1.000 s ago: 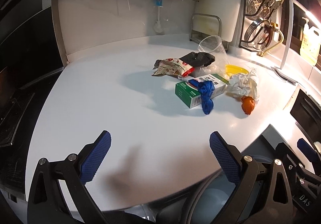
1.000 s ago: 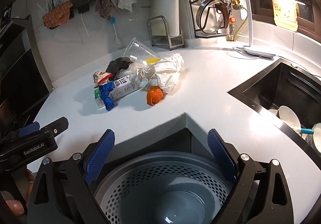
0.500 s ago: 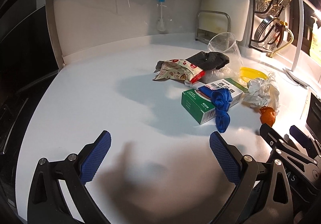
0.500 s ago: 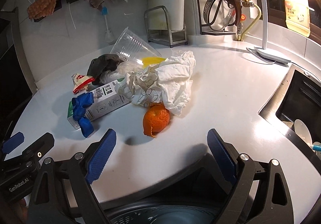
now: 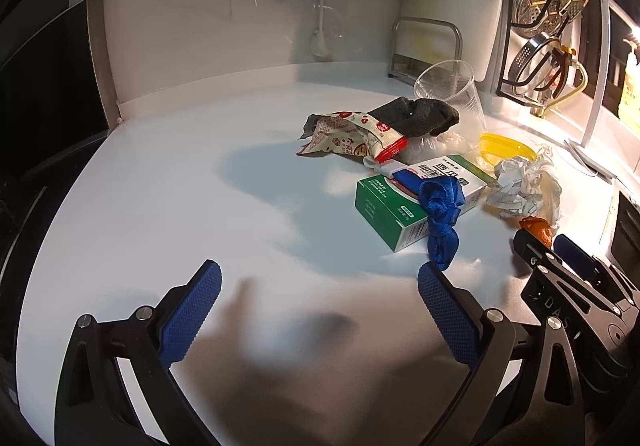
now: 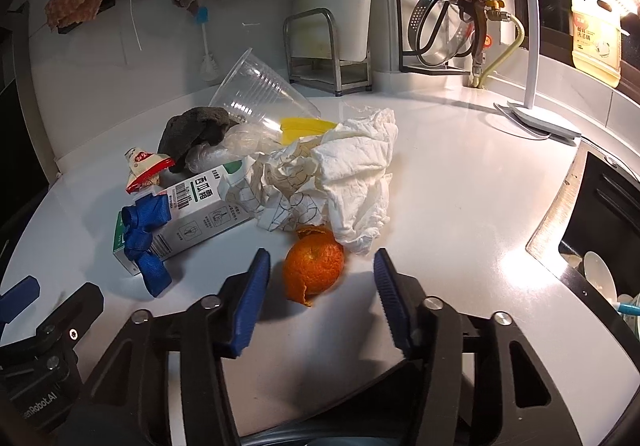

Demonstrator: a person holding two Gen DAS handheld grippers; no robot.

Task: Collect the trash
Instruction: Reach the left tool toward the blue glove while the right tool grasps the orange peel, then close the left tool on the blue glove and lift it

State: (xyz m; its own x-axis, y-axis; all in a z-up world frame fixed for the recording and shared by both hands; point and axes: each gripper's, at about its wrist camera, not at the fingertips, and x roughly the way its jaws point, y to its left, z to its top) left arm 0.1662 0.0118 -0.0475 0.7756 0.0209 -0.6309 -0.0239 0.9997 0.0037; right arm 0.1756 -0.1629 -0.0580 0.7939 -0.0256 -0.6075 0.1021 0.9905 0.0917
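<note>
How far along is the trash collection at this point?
Nothing looks collected: the box, blue ribbon, wrapper, crumpled paper and cup all sit on the counter. In hand: the right tool, jaws just closing, straddles the orange peel without gripping it. The left tool is open, empty.

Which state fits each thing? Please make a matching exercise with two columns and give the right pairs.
Things:
1. clear plastic cup
2. orange fruit peel
3. blue knotted strap
4. green and white carton

States:
A. draped over the carton
B. lying on its side at the back
C. lying flat under the strap
D. nearest the right gripper

Pairs: 1-B, 2-D, 3-A, 4-C
</note>
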